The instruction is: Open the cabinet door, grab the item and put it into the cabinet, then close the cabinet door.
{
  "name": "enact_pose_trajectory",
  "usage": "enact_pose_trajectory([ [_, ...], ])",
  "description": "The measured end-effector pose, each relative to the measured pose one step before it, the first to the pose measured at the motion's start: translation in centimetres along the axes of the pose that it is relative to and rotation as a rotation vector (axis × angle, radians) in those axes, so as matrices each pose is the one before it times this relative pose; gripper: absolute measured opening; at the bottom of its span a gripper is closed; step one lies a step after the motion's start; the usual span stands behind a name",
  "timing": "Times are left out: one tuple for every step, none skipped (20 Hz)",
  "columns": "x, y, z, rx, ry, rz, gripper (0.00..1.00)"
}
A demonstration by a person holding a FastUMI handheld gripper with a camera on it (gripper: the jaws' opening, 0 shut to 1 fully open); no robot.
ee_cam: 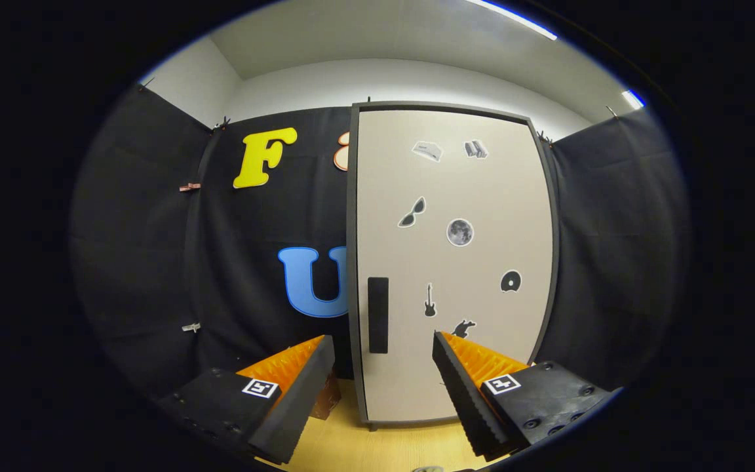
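1. Gripper [384, 354]: its two fingers stand wide apart and hold nothing. One finger [299, 387] lies to the left of the cabinet's handle side, the other finger [466, 393] to the right, in front of the door's lower part.
2. Table [345, 446]: a light wooden surface runs beneath the fingers and carries the cabinet.
3. Small brown object [326, 398]: partly hidden behind the left finger, resting on the table just beside the cabinet's lower left corner. Whether this is the item to be stored cannot be told.
4. Cabinet [453, 262]: stands upright just ahead of the fingers, dark-framed.
5. Cabinet door [482, 367]: pale, closed flush within the frame, and bearing several small stickers.
6. Handle [378, 314]: a dark vertical bar near the door's left edge, seen in the gap between the fingers and beyond their tips; neither finger touches it.
7. Booth wall [154, 262]: black cloth hangs behind and to both sides of the cabinet, fastened with small clips.
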State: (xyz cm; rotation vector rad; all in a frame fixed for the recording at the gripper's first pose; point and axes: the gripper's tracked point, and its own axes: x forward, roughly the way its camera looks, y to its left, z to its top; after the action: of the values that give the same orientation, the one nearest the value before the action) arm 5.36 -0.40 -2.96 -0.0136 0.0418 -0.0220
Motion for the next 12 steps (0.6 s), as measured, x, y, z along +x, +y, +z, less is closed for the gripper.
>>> enact_pose_trajectory([
  [1.205, -0.275, -0.202, -0.01034, 0.00172, 0.00261, 0.97],
  [1.190, -0.215, -0.171, -0.00448, 0.00048, 0.00553, 0.97],
  [1.142, 0.037, -0.317, 0.00399, 0.00282, 0.00931, 0.97],
  [1.075, -0.068, -0.329, 0.00836, 0.00477, 0.00563, 0.97],
  [0.990, -0.117, -0.408, 0.01018, 0.00958, 0.00324, 0.97],
  [0.932, 0.035, -0.377, 0.00897, 0.00968, 0.00026, 0.98],
  [0.978, 0.112, -0.457, 0.00618, 0.00720, 0.00039, 0.98],
  [0.875, 0.141, -0.290, 0.00382, 0.00384, -0.00130, 0.98],
  [0.802, 0.003, -0.273, 0.00138, 0.00119, -0.00437, 0.98],
  [0.704, 0.072, -0.239, 0.00110, -0.00019, -0.00465, 0.97],
  [0.705, 0.072, -0.292, 0.00140, 0.00041, -0.00572, 0.97],
  [0.671, 0.035, -0.295, 0.00255, 0.00241, -0.00617, 0.97],
])
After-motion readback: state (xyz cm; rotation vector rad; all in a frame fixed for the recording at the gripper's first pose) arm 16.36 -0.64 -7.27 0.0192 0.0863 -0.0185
